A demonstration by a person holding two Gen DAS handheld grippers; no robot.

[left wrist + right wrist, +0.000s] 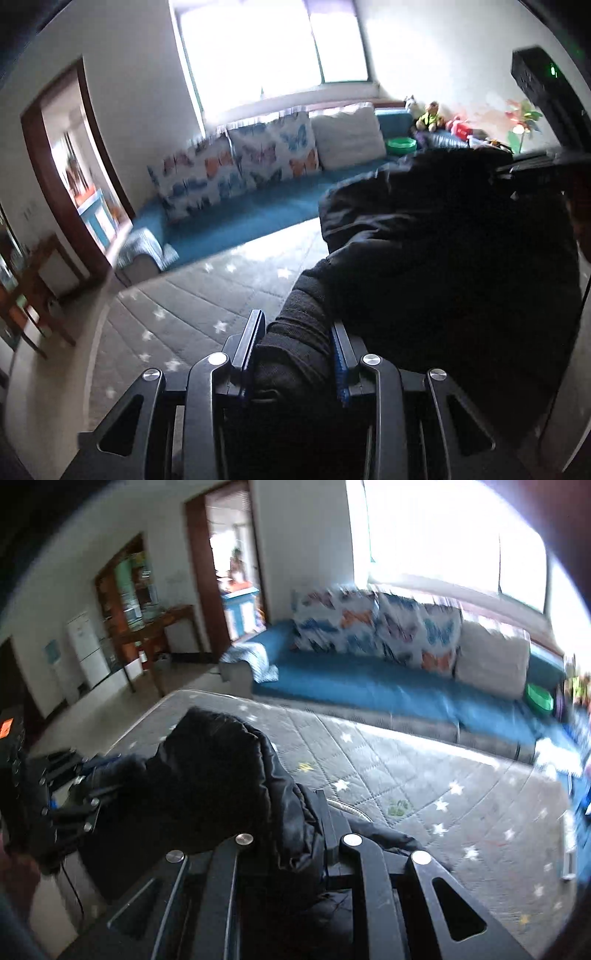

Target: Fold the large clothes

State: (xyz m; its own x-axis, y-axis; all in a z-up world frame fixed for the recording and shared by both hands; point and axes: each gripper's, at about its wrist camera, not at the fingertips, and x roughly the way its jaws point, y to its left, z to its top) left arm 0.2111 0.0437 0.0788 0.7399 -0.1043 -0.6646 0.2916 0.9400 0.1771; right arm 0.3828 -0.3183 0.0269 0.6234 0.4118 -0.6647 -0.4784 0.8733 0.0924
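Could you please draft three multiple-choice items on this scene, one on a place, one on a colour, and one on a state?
1. Where is the dark jacket?
A. Folded on the sofa
B. Held up over the star-patterned mat
C. Hanging in the doorway

2. What colour is the sofa seat?
A. Blue
B. Red
C. Yellow

3. How does the left gripper stand?
A. Wide open and empty
B. Lying on the mat
C. Jaws closed on the jacket's ribbed cuff

Key: 1 B, the jacket spans between both grippers above the mat. 2 A, blue cushions under the window. 3 C, dark ribbed fabric sits pinched between its jaws; the right gripper grips fabric too.
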